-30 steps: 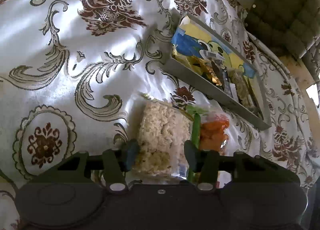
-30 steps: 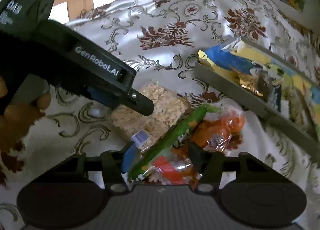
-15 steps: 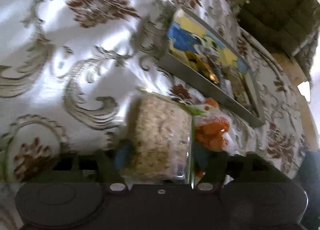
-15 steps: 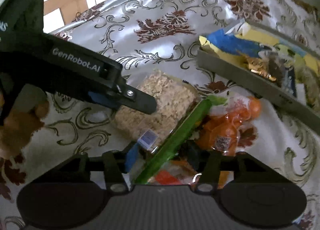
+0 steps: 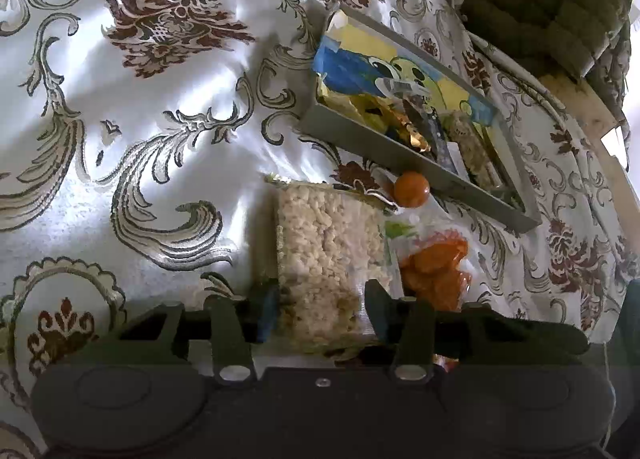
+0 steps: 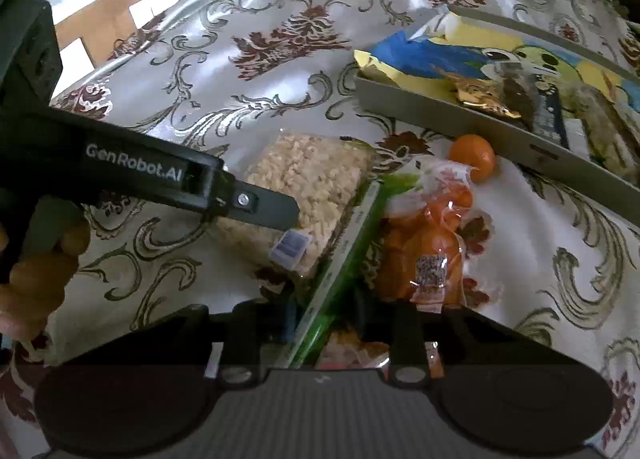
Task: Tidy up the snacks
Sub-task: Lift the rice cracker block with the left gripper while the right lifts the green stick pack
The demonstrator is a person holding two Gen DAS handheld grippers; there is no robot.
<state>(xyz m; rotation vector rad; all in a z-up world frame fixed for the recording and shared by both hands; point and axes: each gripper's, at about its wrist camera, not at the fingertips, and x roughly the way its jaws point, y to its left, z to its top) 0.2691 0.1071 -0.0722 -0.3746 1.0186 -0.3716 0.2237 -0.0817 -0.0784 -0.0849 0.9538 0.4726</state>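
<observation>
Since a second ago, one small round orange candy [image 5: 411,189] has rolled free and now lies on the bench cloth just beside the near wall of the grey rectangular tray [image 5: 404,157]. Both pairs of tongs have narrowed since then and are closing at this moment. The left tongs [image 5: 320,309] have their jaws at either side of the near end of the clear-wrapped puffed-rice bar [image 5: 328,243], the pads pressing the wrapper. The right tongs [image 6: 326,313] are set about the long green stick packet [image 6: 344,255], which runs slantwise between the jaws; whether the pads bite it yet I cannot tell. Beside that packet, to its right, lies the clear bag of orange sweets [image 6: 424,243], its mouth toward the loose candy. All these rest on the white satin bench cloth with brown and grey scrollwork [image 5: 160,119]. The tray stands behind them, lined with a blue and yellow cartoon sheet and holding gold-foil and dark wrapped snacks. A person's hand [image 6: 36,271] grips the left tool's handle.
</observation>
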